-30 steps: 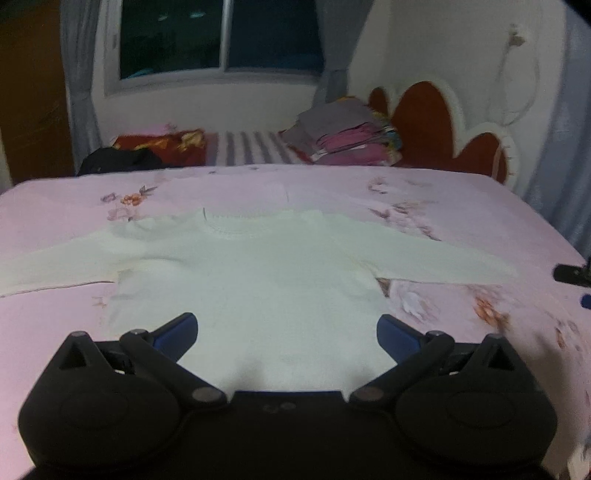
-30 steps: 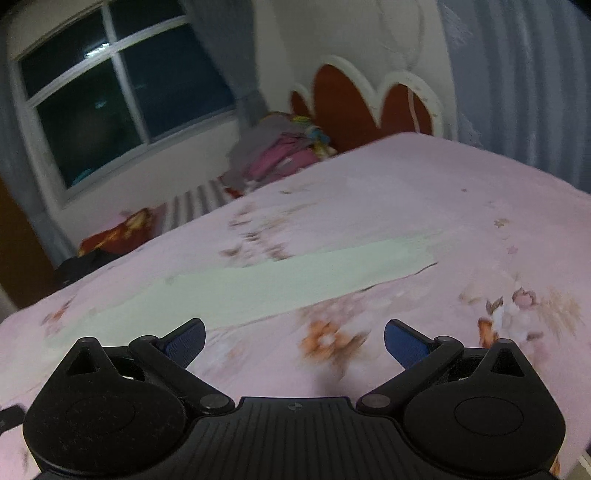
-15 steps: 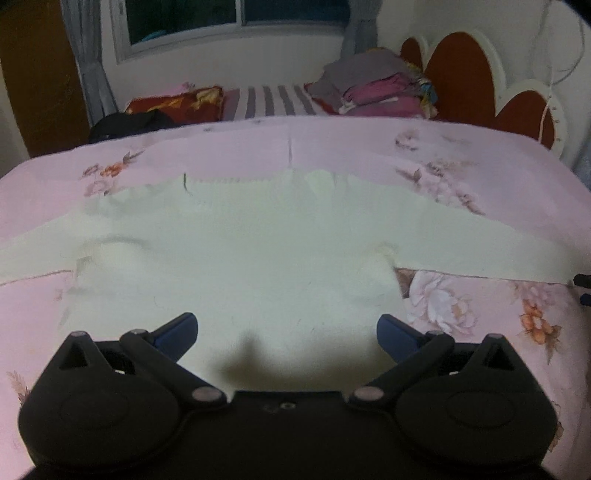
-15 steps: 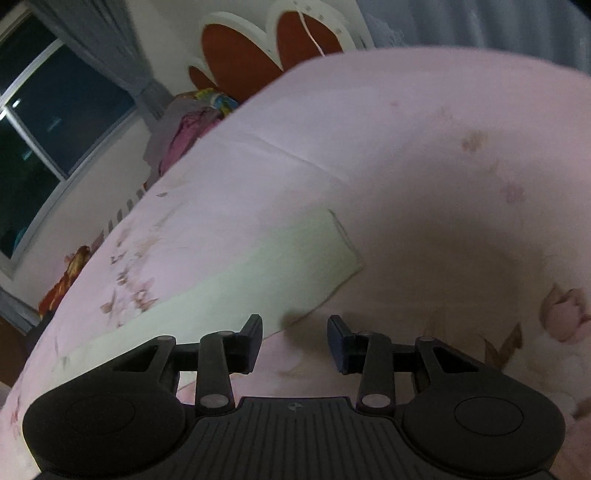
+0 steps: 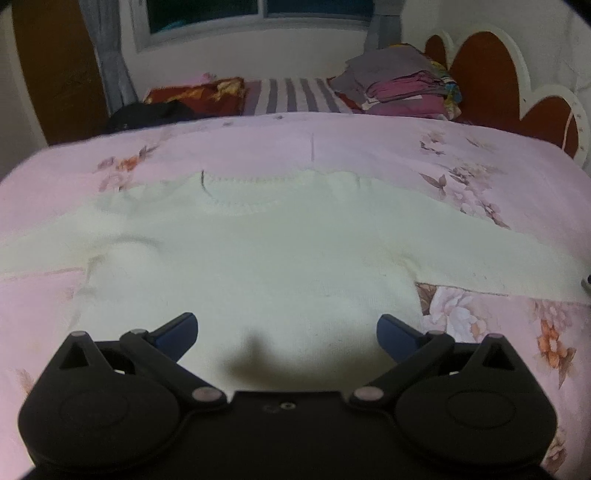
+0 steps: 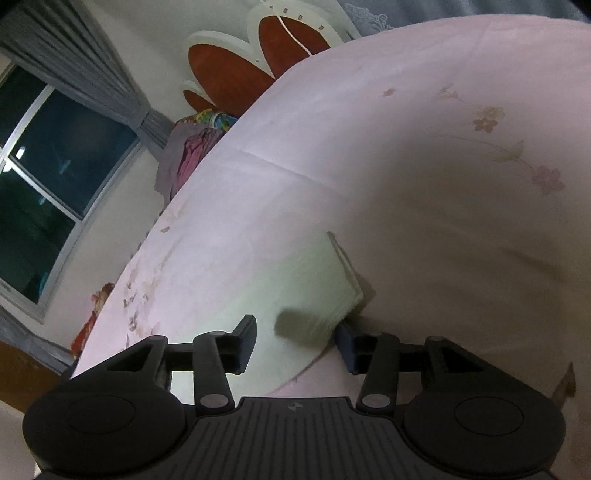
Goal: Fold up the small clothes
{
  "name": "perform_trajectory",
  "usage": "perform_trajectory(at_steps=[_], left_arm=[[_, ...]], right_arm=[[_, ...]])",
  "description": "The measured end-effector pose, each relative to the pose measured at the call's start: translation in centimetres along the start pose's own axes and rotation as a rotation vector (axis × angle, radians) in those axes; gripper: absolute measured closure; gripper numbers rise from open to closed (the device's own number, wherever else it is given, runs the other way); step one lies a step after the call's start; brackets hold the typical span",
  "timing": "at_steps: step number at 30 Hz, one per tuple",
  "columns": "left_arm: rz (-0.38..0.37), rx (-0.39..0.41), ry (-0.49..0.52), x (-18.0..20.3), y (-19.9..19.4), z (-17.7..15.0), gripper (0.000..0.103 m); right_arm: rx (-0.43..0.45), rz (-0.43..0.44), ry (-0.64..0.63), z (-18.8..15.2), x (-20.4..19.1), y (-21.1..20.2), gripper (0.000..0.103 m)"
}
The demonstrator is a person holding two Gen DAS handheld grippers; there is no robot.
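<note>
Across the middle of the left wrist view a pale cream sweater (image 5: 280, 254) lies flat on a pink flowered bedsheet (image 5: 480, 158), front up, with its neckline toward the top of the frame and both sleeves spread out to the left and right edges. At the bottom of that frame the left gripper (image 5: 287, 328) hangs over the sweater's lower hem with its jaws spread wide and nothing between them; a dark shadow falls on the knit just ahead of it. Along the top of the frame sit a stack of folded clothes (image 5: 402, 88) at the upper right, a striped cloth (image 5: 291, 94) beside it, a red patterned cushion (image 5: 195, 98) and a dark bundle (image 5: 147, 112) toward the upper left. A red and white heart-shaped headboard (image 5: 491, 74) stands at the right, and a window (image 5: 258, 18) runs along the top.

Low in the centre of the right wrist view, which is rolled so the bed slants, the cuff end of the sweater's sleeve (image 6: 306, 291) lies between the fingers of the right gripper (image 6: 295, 341). Its jaws are opening: the right finger (image 6: 345, 343) sits at the cuff's edge, while the left finger (image 6: 245, 341) stands clear above the sleeve, so the fabric is not pinched. Whether the right finger touches the cuff cannot be told
</note>
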State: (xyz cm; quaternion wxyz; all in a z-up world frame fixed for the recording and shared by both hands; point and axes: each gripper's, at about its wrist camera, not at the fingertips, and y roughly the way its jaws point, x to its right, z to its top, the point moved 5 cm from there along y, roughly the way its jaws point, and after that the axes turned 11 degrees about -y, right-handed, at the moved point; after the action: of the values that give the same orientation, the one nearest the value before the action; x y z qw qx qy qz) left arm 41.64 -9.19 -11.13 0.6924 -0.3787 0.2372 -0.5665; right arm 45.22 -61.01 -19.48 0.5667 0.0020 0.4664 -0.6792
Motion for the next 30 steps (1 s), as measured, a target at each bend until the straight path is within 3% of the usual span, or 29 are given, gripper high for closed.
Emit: perform_trajectory(at_steps=[3,5,6,9,14,19,22,30], left_arm=[[-0.023,-0.027,-0.052,-1.0,0.3,0.3,0.000],[-0.026,-0.030,-0.073,-1.8,0.4,0.6,0.000],[-0.023,-0.030,-0.075,-2.2,0.5,0.7,0.000],[-0.017,-0.021,-0.071,-3.5,0.3,1.0,0.000],[-0.003,0.004,-0.080,-7.1,0.3,1.4,0.000],[0.025,0.016,-0.037,-10.9,1.4,2.1,0.000],[-0.005,0.007,-0.062,-13.5,2.2,2.9,0.000],[-0.058,-0.004,-0.074,-20.2,2.7,3.7,0.000]], right_arm=[[0.001,-0.014,-0.024,0.0,-0.1,-0.3,0.057],[0.004,-0.072,-0.108,-0.3,-0.7,0.3,0.093],[0.006,-0.099,-0.130,-0.3,-0.7,0.5,0.099],[0.001,-0.092,-0.097,0.0,-0.1,0.0,0.099],[0.027,-0.085,-0.155,-0.6,-3.4,-1.3,0.100],[0.030,-0.004,-0.293,-2.6,-11.9,-2.2,0.100],[0.010,0.052,-0.356,-5.2,-17.5,-2.4,0.100],[-0.092,0.193,-0.502,-15.6,-32.4,0.4,0.100]])
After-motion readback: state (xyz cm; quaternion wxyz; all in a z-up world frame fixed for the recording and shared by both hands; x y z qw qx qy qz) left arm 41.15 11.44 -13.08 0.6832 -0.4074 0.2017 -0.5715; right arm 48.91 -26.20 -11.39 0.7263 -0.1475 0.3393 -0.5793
